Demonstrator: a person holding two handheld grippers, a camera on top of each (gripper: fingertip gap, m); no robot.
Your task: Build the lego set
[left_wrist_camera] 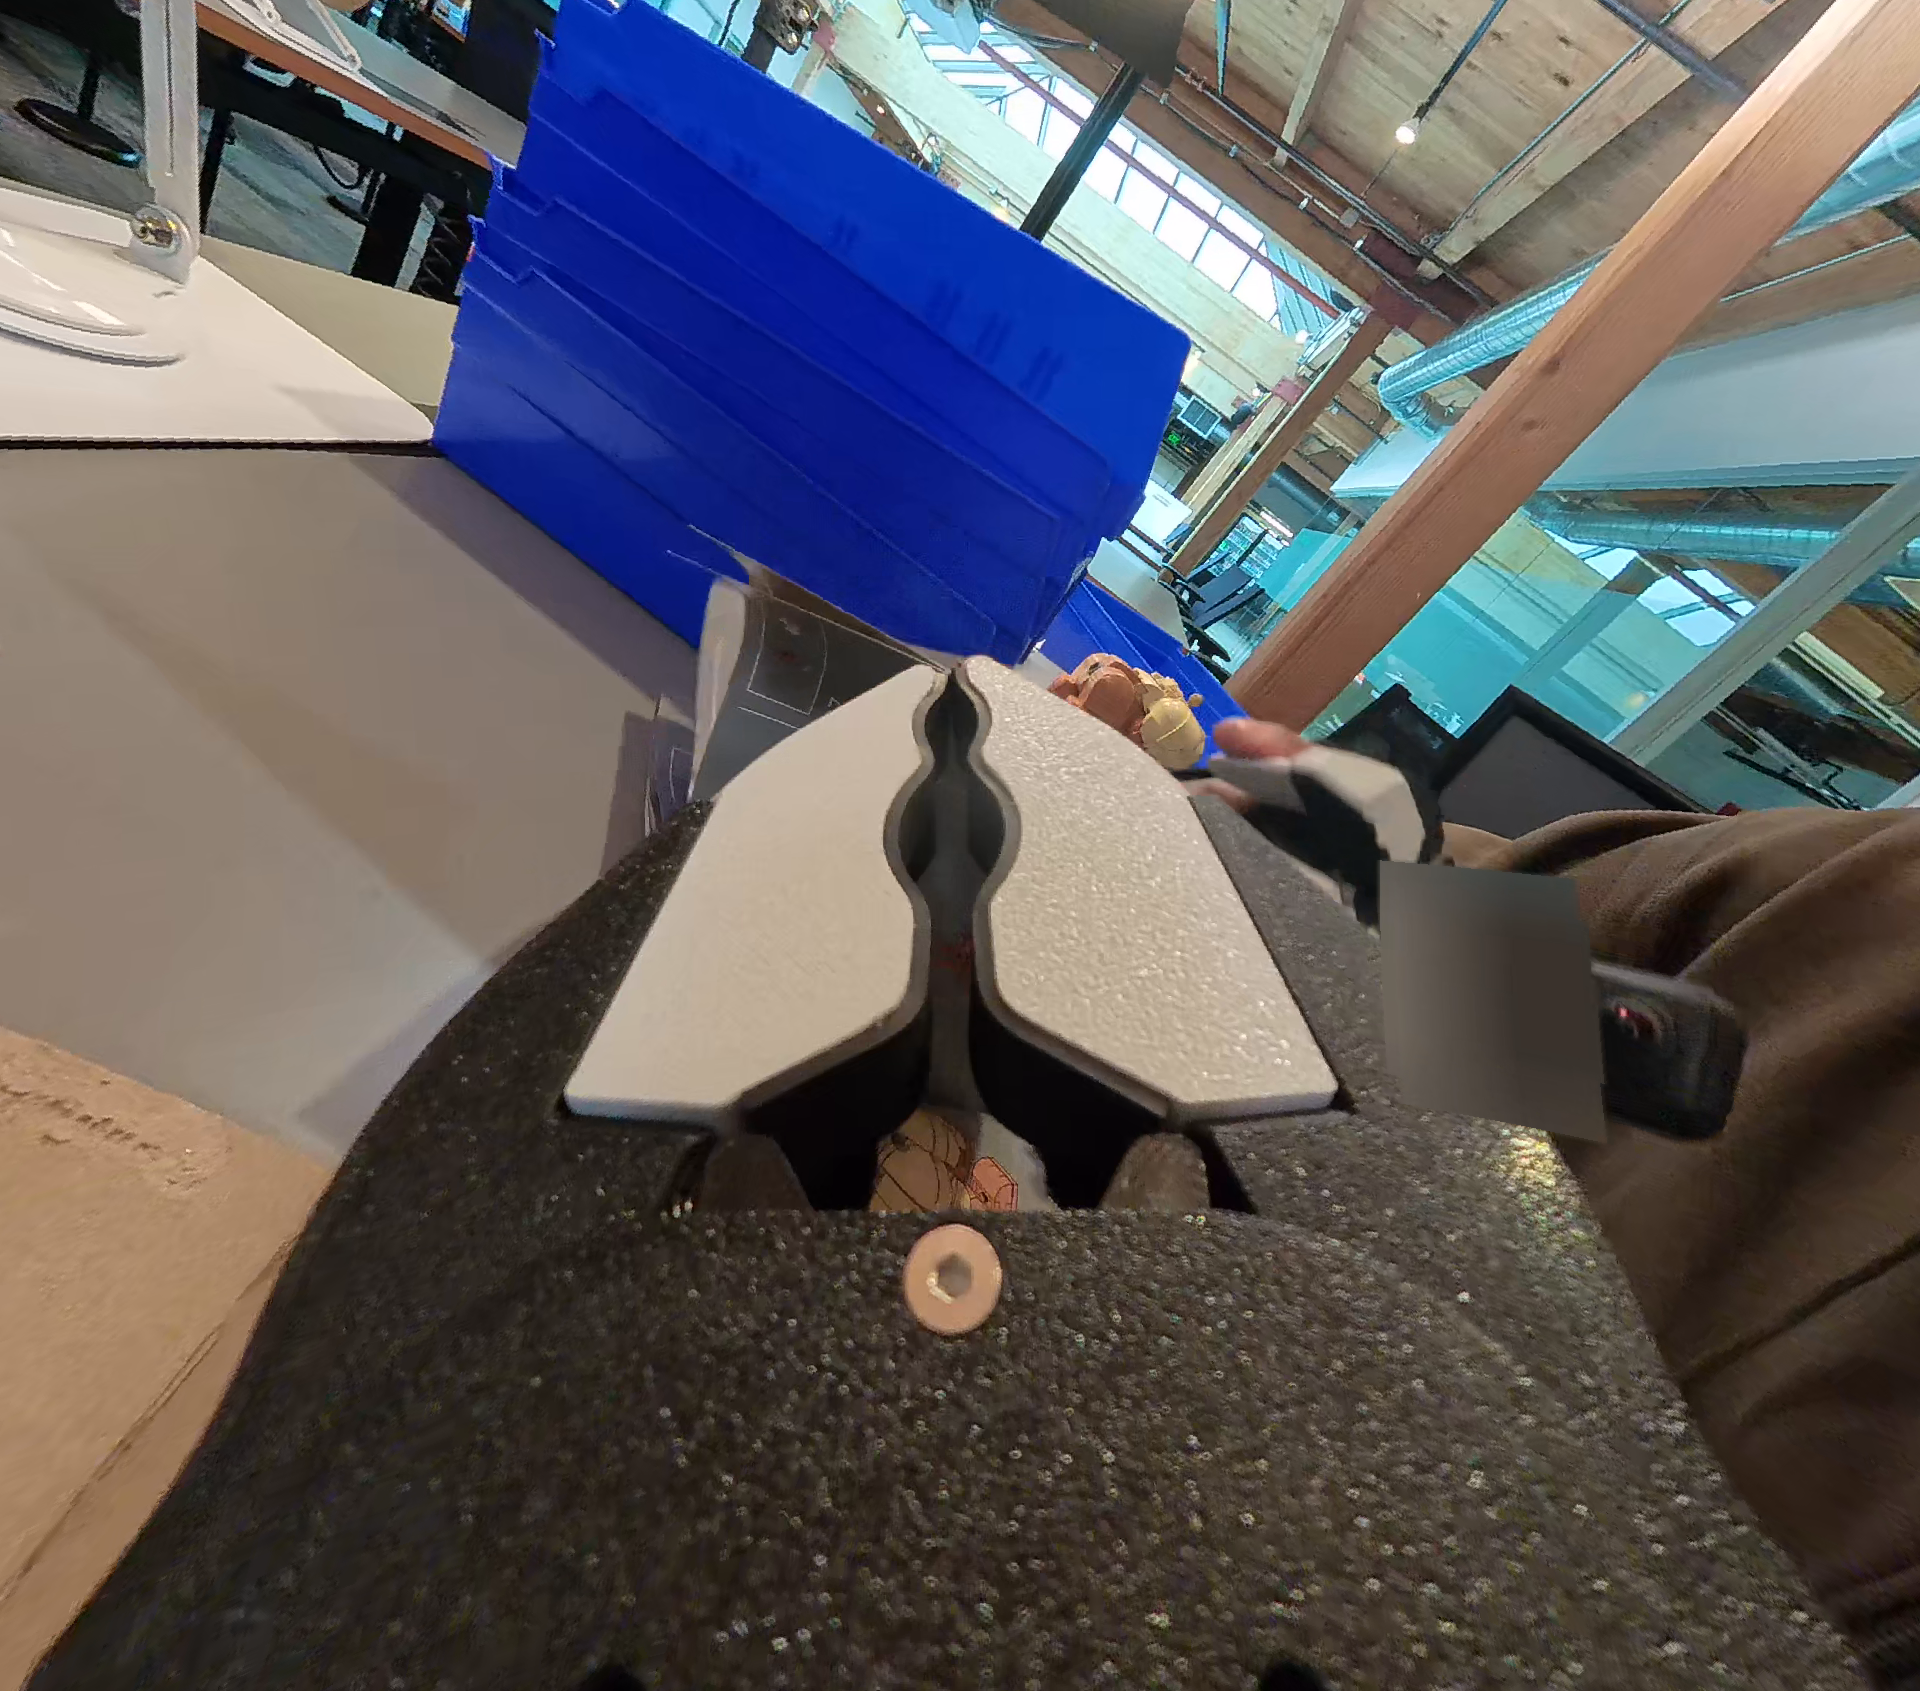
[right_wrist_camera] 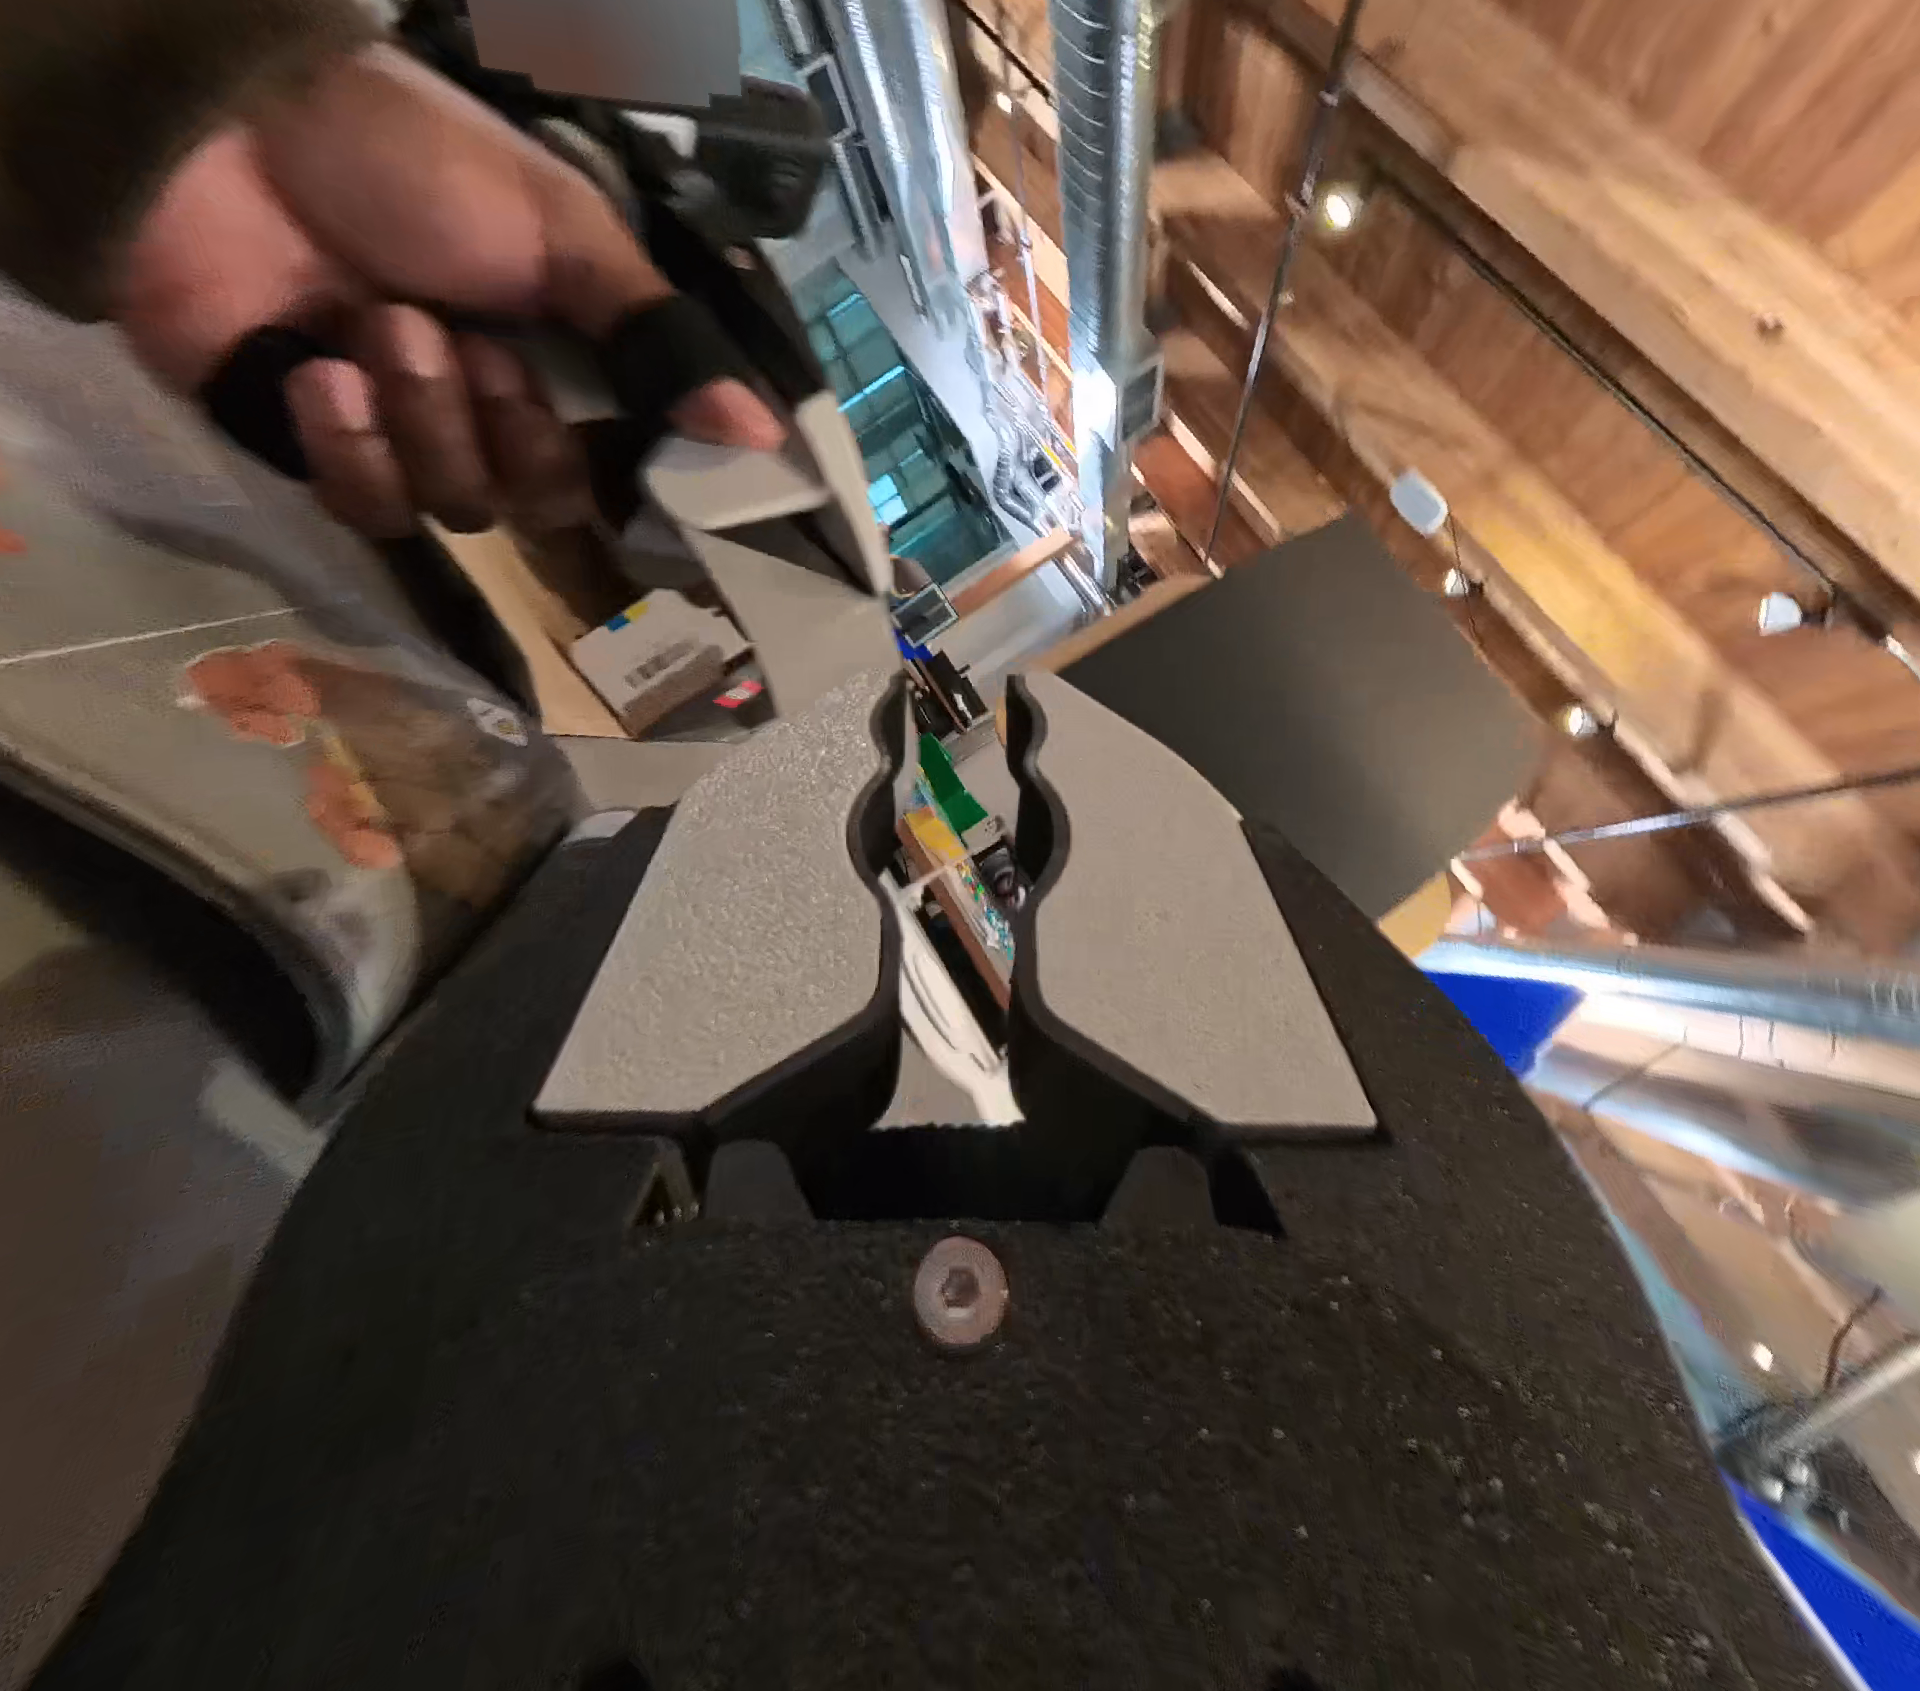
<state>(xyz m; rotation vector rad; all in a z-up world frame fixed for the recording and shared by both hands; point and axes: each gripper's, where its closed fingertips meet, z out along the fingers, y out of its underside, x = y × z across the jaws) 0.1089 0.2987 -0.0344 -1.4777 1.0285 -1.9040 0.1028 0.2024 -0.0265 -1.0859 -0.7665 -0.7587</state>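
Observation:
My left gripper [left_wrist_camera: 954, 685] is shut on a page of the instruction booklet [left_wrist_camera: 790, 665], which runs edge-on between its jaws. A printed picture of the model shows under the fingers. A small tan and orange lego model [left_wrist_camera: 1132, 706] sits just beyond the fingertips on the right. In the right wrist view a hand [right_wrist_camera: 416, 311] holds the left gripper [right_wrist_camera: 883, 602], with the curved, blurred booklet [right_wrist_camera: 312, 737] at the left. My right gripper [right_wrist_camera: 956, 696] points up toward the ceiling, its jaws a narrow gap apart. A thin white strip [right_wrist_camera: 945, 1039] lies between them; I cannot tell whether it is gripped.
A stack of blue bins [left_wrist_camera: 790, 353] stands on the grey table [left_wrist_camera: 260, 654] right behind the booklet. A white stand [left_wrist_camera: 156, 187] is at the far left. A gloved hand [left_wrist_camera: 1309, 794] and brown sleeve [left_wrist_camera: 1714, 1122] are on the right. A wooden post [left_wrist_camera: 1558, 353] rises behind. The gap from one gripper's tips to the other's is roughly 10 cm.

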